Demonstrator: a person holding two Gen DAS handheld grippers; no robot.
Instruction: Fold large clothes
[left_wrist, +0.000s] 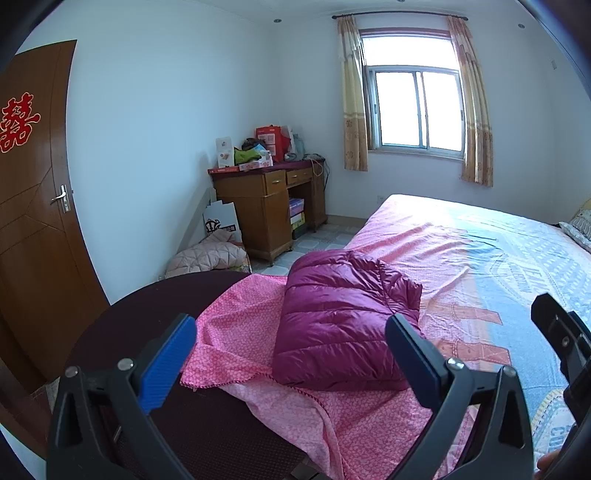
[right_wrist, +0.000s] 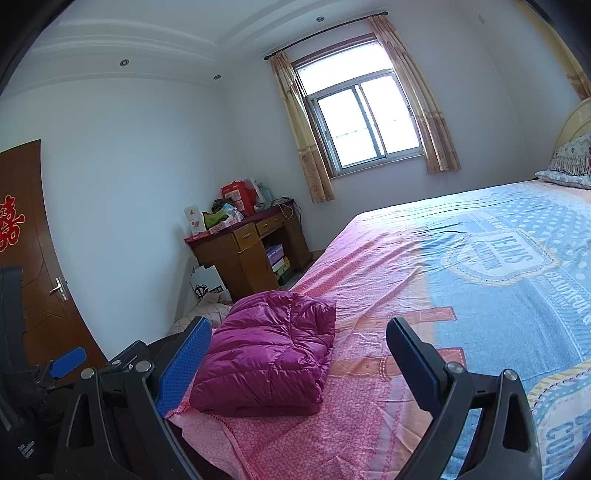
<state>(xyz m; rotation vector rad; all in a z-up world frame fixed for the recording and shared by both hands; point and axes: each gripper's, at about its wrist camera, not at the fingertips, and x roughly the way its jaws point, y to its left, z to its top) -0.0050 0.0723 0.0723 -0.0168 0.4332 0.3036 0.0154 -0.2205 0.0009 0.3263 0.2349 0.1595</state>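
Observation:
A magenta quilted down jacket (left_wrist: 340, 328) lies folded into a compact bundle on the pink corner of the bed cover (left_wrist: 461, 258). In the right wrist view the same jacket (right_wrist: 269, 354) rests near the bed's foot corner. My left gripper (left_wrist: 291, 332) is open, held above and short of the jacket, with nothing between its blue-padded fingers (left_wrist: 170, 365). My right gripper (right_wrist: 299, 339) is also open and empty, with the jacket lying beyond the gap toward its left finger. The left gripper (right_wrist: 68, 360) shows at the lower left of the right wrist view.
A dark round footboard top (left_wrist: 155, 317) lies under the left gripper. A wooden desk (left_wrist: 273, 206) piled with boxes stands by the far wall, with a pale quilted garment (left_wrist: 210, 254) on the floor beside it. A brown door (left_wrist: 33, 221) is at left. Pillows (right_wrist: 569, 166) sit at the bed's head.

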